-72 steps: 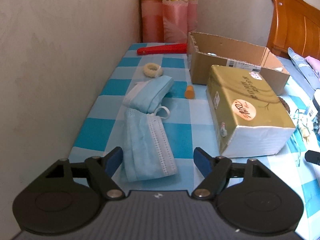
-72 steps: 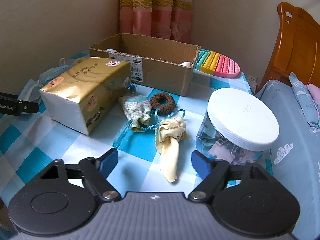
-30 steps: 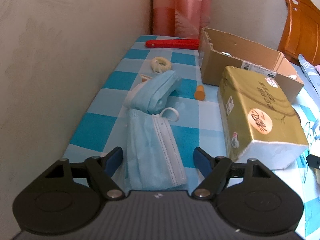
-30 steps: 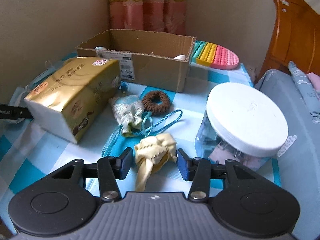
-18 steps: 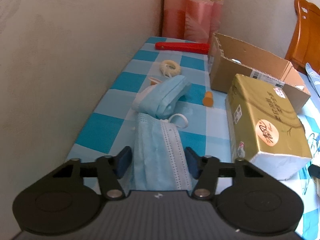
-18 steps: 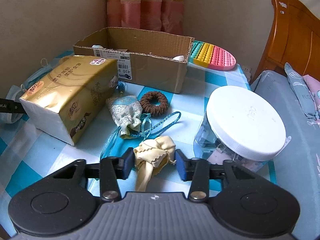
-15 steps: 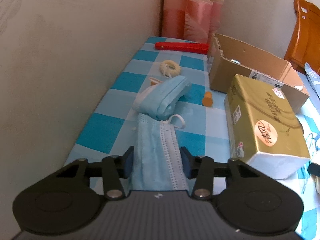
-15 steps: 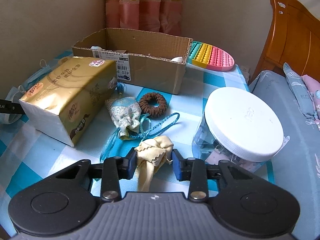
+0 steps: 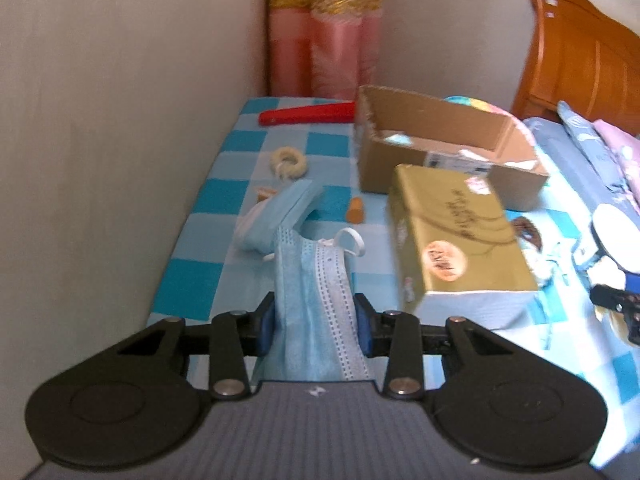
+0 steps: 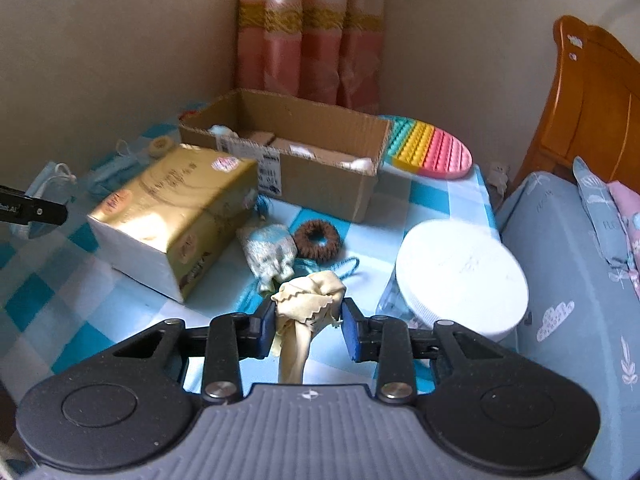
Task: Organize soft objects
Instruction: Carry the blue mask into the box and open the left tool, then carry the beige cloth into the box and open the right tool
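The cardboard box [image 10: 316,160] stands open at the far side of the checked tablecloth [image 9: 208,200], its white label too blurred to read. In front of it lies the gold tissue pack [image 9: 452,236]. Left of the pack, beside the wall, the left gripper [image 9: 315,322] clamps a blue face mask [image 9: 312,292]. Right of the pack, the right gripper [image 10: 308,328] clamps a yellow cloth [image 10: 308,300].
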Action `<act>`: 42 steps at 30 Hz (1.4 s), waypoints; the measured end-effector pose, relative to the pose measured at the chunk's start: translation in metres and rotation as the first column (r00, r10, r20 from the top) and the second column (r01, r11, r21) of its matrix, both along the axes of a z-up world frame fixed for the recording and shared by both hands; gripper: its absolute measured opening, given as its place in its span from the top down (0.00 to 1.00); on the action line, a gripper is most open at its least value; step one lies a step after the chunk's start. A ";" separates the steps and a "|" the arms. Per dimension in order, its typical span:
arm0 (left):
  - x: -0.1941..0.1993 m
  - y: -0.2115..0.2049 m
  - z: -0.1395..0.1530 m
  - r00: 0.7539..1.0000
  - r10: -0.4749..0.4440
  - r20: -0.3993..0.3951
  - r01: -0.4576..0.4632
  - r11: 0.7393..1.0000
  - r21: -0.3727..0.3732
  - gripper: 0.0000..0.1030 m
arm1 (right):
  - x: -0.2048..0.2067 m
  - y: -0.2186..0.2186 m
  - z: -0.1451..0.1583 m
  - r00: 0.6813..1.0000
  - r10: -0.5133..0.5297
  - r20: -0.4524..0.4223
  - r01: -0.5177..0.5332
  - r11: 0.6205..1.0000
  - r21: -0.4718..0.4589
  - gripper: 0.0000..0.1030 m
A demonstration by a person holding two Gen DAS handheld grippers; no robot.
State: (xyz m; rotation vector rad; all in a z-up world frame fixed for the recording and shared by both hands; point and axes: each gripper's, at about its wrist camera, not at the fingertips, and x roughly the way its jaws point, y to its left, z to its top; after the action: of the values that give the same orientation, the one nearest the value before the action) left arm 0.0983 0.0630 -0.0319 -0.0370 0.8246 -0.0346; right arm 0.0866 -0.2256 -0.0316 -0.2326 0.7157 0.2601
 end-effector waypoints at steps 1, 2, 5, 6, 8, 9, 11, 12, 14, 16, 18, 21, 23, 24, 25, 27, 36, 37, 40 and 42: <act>-0.001 -0.001 0.004 1.000 -0.007 0.005 0.007 1.000 -0.001 0.63 | -0.001 -0.001 0.005 1.000 0.007 0.006 -0.007 1.000 0.002 0.63; -0.002 -0.002 0.008 1.000 -0.014 0.009 0.014 1.000 -0.004 0.63 | -0.001 -0.002 0.008 1.000 0.012 0.011 -0.013 1.000 0.005 0.63; -0.001 -0.006 0.019 0.999 -0.041 0.027 0.042 0.999 -0.018 0.63 | 0.000 -0.005 0.019 0.999 0.023 0.031 -0.023 1.000 0.015 0.63; 0.000 -0.007 0.023 0.998 -0.046 0.033 0.046 0.999 -0.013 0.63 | 0.000 -0.006 0.023 0.999 0.026 0.040 -0.026 0.999 0.019 0.63; 0.008 -0.013 0.031 0.997 -0.060 0.045 0.060 0.998 0.001 0.63 | 0.000 -0.007 0.028 0.998 0.032 0.054 -0.034 0.999 0.033 0.63; 0.013 -0.017 0.035 0.996 -0.070 0.048 0.070 0.998 0.005 0.63 | 0.001 -0.008 0.029 0.998 0.034 0.055 -0.037 0.998 0.042 0.63; 0.026 -0.024 0.042 0.994 -0.095 0.058 0.094 0.995 0.009 0.63 | 0.002 -0.010 0.031 0.998 0.035 0.061 -0.039 0.998 0.054 0.63; 0.032 -0.028 0.045 0.993 -0.104 0.061 0.104 0.995 0.010 0.63 | 0.001 -0.010 0.032 0.997 0.037 0.065 -0.041 0.998 0.056 0.63; 0.049 -0.038 0.053 0.988 -0.135 0.071 0.136 0.991 0.001 0.63 | 0.000 -0.011 0.032 0.997 0.039 0.070 -0.043 0.997 0.060 0.63; 0.069 -0.050 0.061 0.983 -0.161 0.084 0.161 0.987 0.006 0.63 | -0.001 -0.012 0.033 0.996 0.043 0.073 -0.047 0.997 0.061 0.63; 0.088 -0.065 0.066 0.978 -0.185 0.099 0.183 0.983 0.029 0.63 | -0.003 -0.014 0.034 0.996 0.043 0.082 -0.048 0.997 0.060 0.63; 0.116 -0.087 0.070 0.970 -0.222 0.102 0.217 0.975 0.057 0.63 | -0.003 -0.018 0.036 0.995 0.037 0.090 -0.043 0.997 0.063 0.63; 0.132 -0.098 0.071 0.967 -0.239 0.091 0.235 0.970 0.057 0.63 | -0.003 -0.021 0.036 0.995 0.032 0.092 -0.038 0.997 0.065 0.63; 0.141 -0.104 0.069 0.967 -0.238 0.088 0.232 0.970 0.069 0.63 | -0.004 -0.022 0.037 0.995 0.030 0.094 -0.036 0.997 0.066 0.63; 0.149 -0.111 0.068 0.968 -0.234 0.089 0.225 0.970 0.095 0.63 | -0.004 -0.022 0.037 0.995 0.031 0.095 -0.037 0.997 0.066 0.63; 0.160 -0.121 0.065 0.967 -0.239 0.086 0.227 0.965 0.129 0.56 | -0.004 -0.023 0.038 0.995 0.031 0.099 -0.038 0.997 0.062 0.63; 0.157 -0.124 0.057 0.959 -0.253 0.127 0.233 0.960 0.154 0.15 | 0.000 -0.026 0.039 0.994 0.038 0.104 -0.043 0.998 0.054 0.63; 0.150 -0.122 0.058 0.957 -0.260 0.129 0.239 0.958 0.158 0.11 | 0.002 -0.026 0.040 0.994 0.038 0.101 -0.044 0.998 0.055 0.63; 0.126 -0.117 0.061 0.953 -0.270 0.141 0.243 0.953 0.182 0.09 | 0.006 -0.022 0.041 0.994 0.048 0.098 -0.053 0.997 0.050 0.63; 0.109 -0.112 0.063 0.952 -0.272 0.139 0.244 0.951 0.190 0.08 | 0.010 -0.019 0.043 0.993 0.058 0.098 -0.063 0.997 0.049 0.63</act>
State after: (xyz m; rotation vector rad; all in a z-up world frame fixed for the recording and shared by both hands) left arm 0.2069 -0.0493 0.0306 0.2345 0.6611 -0.2124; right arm 0.0970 -0.2445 0.0117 -0.2164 0.6059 0.3232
